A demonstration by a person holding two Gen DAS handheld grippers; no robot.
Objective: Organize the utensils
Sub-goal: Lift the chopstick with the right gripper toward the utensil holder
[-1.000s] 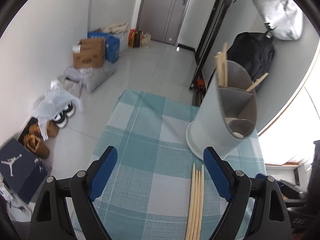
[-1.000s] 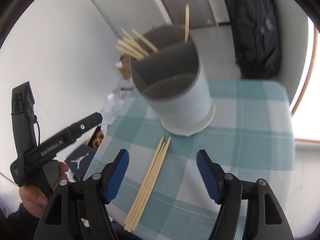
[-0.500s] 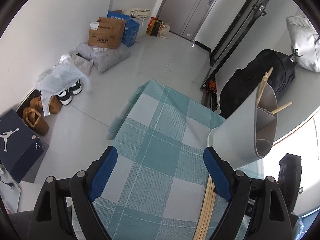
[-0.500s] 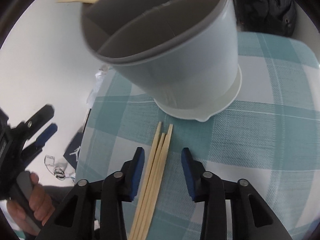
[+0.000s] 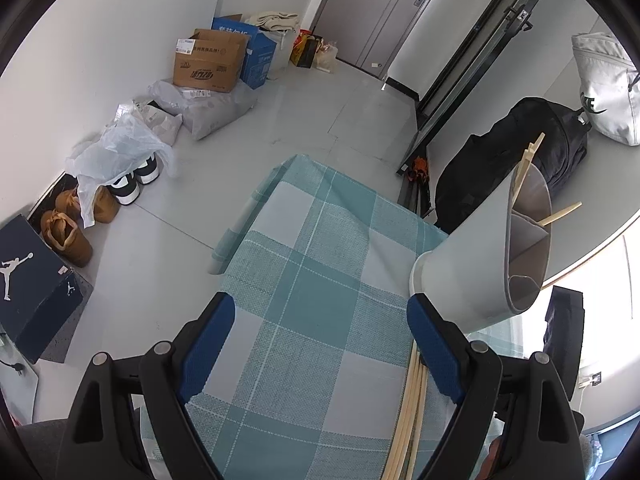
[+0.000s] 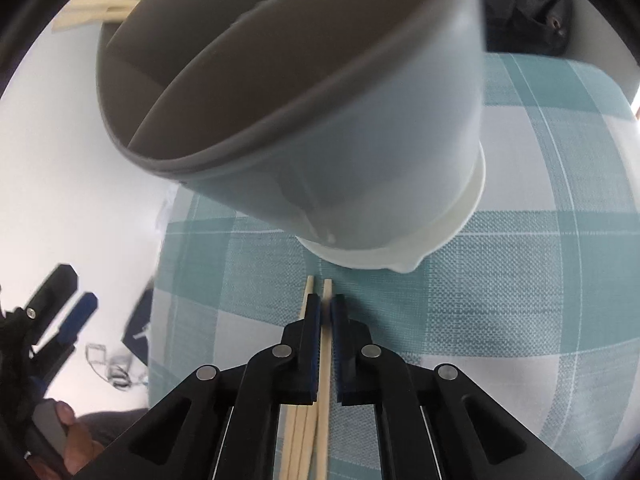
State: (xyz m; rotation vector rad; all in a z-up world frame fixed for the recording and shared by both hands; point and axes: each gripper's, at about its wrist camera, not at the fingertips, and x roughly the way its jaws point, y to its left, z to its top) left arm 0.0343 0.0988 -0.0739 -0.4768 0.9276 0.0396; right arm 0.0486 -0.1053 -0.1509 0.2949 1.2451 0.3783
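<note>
A grey divided utensil holder [image 6: 360, 120] stands on the teal checked tablecloth [image 6: 520, 300], with several chopsticks [image 6: 100, 0] in its far compartment. More wooden chopsticks [image 6: 298, 440] lie side by side on the cloth in front of it. My right gripper [image 6: 326, 308] is down at their far ends, shut on one chopstick [image 6: 327, 286] whose tip pokes out past the pads. In the left wrist view my left gripper [image 5: 320, 344] hangs open over bare cloth. There the holder [image 5: 480, 260] is to its right and the chopsticks [image 5: 412, 400] run beside its right finger.
The table's far and left edges drop to a grey floor holding a cardboard box [image 5: 208, 64], shoes [image 5: 136, 180] and a dark shoe box [image 5: 28, 280]. A black backpack [image 5: 520, 152] and a white bag [image 5: 604, 88] sit behind the holder. A hand [image 6: 68, 440] holds the left gripper.
My right gripper dropped toward the cloth and its jaws closed from wide apart onto one chopstick. The left gripper rolled and shifted, so the holder slid to the right of its view; its jaws stayed open.
</note>
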